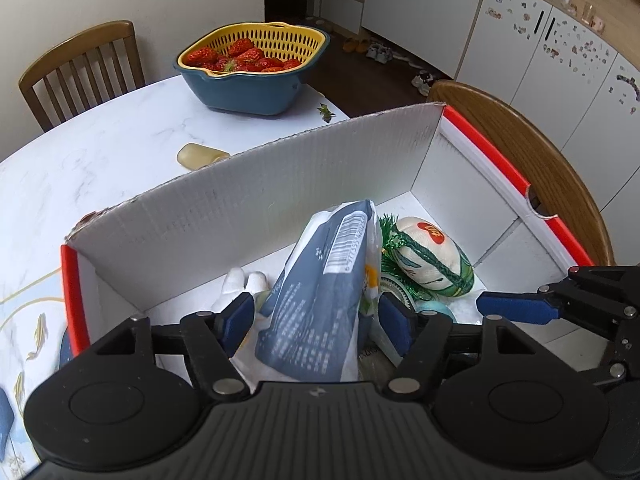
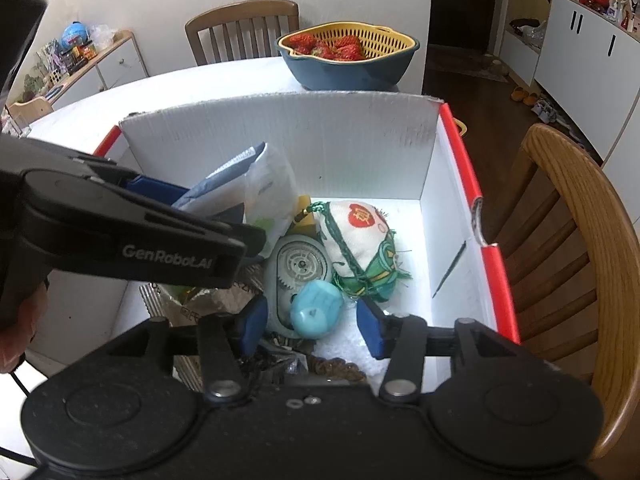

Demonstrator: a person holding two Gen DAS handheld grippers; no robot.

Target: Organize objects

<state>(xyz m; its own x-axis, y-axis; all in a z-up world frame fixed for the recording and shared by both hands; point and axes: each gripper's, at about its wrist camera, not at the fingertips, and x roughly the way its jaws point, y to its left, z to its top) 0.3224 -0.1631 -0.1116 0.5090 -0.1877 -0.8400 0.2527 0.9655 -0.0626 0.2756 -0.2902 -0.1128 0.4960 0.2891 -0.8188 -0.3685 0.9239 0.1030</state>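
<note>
A white cardboard box with red edges [image 1: 240, 200] [image 2: 280, 132] stands on the table and holds several items. A blue-grey packet with a barcode [image 1: 320, 288] [image 2: 240, 176] stands upright in it, between the jaws of my left gripper [image 1: 318, 318]. The blue pads [image 1: 240, 316] sit just off the packet's sides, so this gripper is open. My right gripper [image 2: 312, 322] is open around a teal rounded object [image 2: 316, 310], with gaps on both sides. The teal object rests on a grey geared disc [image 2: 298, 260]. Beside them lies a white-and-green cloth pouch [image 1: 428, 256] [image 2: 360, 240].
A blue bowl with a yellow strainer of strawberries [image 1: 252, 68] [image 2: 348, 60] sits at the table's far side. A small yellowish bottle [image 1: 200, 155] lies behind the box. Wooden chairs [image 1: 80, 68] [image 2: 560, 240] stand at the far side and to the right. A person's hand [image 2: 16, 320] holds the left gripper.
</note>
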